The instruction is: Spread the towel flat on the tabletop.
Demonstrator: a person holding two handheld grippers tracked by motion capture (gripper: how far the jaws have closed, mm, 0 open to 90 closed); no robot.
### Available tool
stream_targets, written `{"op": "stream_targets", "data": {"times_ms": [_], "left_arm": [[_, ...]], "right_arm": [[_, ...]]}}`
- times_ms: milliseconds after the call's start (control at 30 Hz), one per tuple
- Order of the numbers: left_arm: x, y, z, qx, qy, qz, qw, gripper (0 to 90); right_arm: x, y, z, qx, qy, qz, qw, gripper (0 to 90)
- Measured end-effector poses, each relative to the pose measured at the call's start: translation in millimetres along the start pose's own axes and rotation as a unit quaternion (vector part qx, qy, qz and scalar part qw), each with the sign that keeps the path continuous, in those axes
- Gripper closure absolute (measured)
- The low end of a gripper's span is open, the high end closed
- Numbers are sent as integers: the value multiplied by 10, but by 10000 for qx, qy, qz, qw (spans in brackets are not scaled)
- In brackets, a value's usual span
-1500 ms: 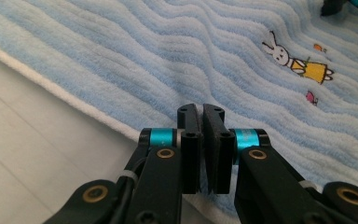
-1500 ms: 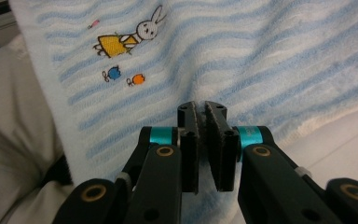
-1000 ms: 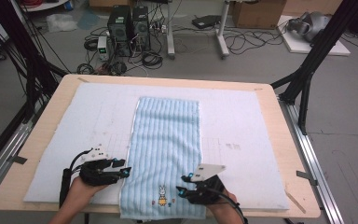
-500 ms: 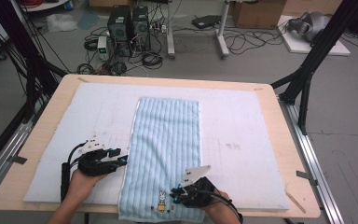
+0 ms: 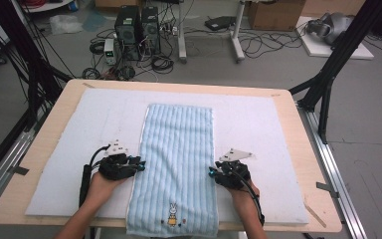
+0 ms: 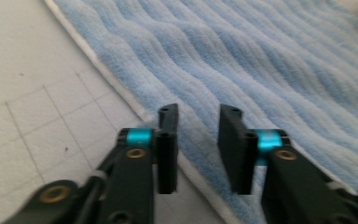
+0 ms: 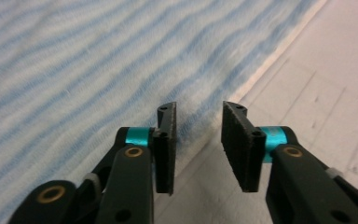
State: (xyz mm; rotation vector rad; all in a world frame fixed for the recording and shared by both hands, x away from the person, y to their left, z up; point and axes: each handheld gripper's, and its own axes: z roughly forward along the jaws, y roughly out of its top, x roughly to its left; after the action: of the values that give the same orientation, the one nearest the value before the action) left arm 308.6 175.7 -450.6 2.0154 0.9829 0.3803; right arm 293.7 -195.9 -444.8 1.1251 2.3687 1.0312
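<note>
Moved both up from near hem to mid-towel: left gripper, right gripper agape, straddling side edges, ready to pinch.

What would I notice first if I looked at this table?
Probably the long light-blue striped towel lying flat down the middle of the white mat, with a little bunny picture near its closest end. Next, the two black tongs: the left tongs at the towel's left edge and the right tongs at its right edge, both open.
</note>
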Motion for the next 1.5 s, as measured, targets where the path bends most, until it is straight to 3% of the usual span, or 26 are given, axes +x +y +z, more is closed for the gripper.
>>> {"op": "stream_targets", "data": {"times_ms": [33, 100, 167, 233, 300, 333, 400, 500, 600, 700, 833, 933, 1000, 1133, 1233, 1300, 1333, 1400, 1500], "left_arm": [[-3, 1, -5, 24, 39, 146, 9999, 836], [0, -12, -36, 56, 35, 121, 9999, 874], [6, -24, -86, 150, 31, 155, 9998, 881], [11, -47, -135, 168, -29, 58, 9998, 881], [17, -59, -170, 186, 28, -31, 9998, 867], [29, -63, -185, 150, 22, -87, 9998, 818], [77, -64, -207, 5, -33, -324, 9995, 638], [127, -50, -216, -144, 22, -429, 9990, 556], [157, -41, -181, -195, -18, -447, 9988, 528], [162, -44, -142, -140, -51, -447, 9989, 501], [190, -3, -171, -324, -26, -527, 9981, 467], [249, 45, -190, -532, -25, -681, 9963, 454], [287, 59, -173, -517, 1, -691, 9963, 455], [338, 72, -140, -493, 72, -696, 9963, 466], [355, 107, -151, -552, 107, -683, 9961, 495], [377, 122, -152, -556, 140, -678, 9961, 508], [388, 127, -139, -554, 136, -693, 9960, 514], [407, 148, -96, -504, 123, -704, 9962, 529], [446, 229, -14, -507, 129, -729, 9960, 530]], "right_arm": [[-5, -4, 0, -20, 61, 66, 10000, 743], [0, 3, -6, 38, 154, 35, 9999, 870], [46, 21, -38, 197, -39, -133, 9997, 878], [54, 21, -67, 254, -57, -123, 9996, 874], [62, 14, -89, 225, -134, -71, 9996, 832], [67, 11, -97, 181, -204, -108, 9996, 783], [49, 9, -111, -5, -168, -68, 9998, 732], [10, 51, -115, -270, -253, 51, 9993, 664], [-29, 124, -54, -372, -216, 162, 9989, 628], [-23, 172, 40, -328, -216, 118, 9992, 573], [-46, 242, 82, -368, -371, 120, 9986, 502], [-121, 293, 62, -531, -387, 295, 9974, 550], [-183, 310, 104, -558, -370, 398, 9970, 592], [-278, 336, 322, -321, -369, 436, 9978, 733], [-243, 360, 395, -85, -631, 57, 9980, 875], [-224, 388, 376, 148, -1001, -194, 9947, 877], [-244, 376, 364, 130, -960, -95, 9953, 871], [-284, 358, 332, 14, -812, 81, 9967, 754], [-332, 334, 232, -376, -634, 204, 9971, 704]]}}
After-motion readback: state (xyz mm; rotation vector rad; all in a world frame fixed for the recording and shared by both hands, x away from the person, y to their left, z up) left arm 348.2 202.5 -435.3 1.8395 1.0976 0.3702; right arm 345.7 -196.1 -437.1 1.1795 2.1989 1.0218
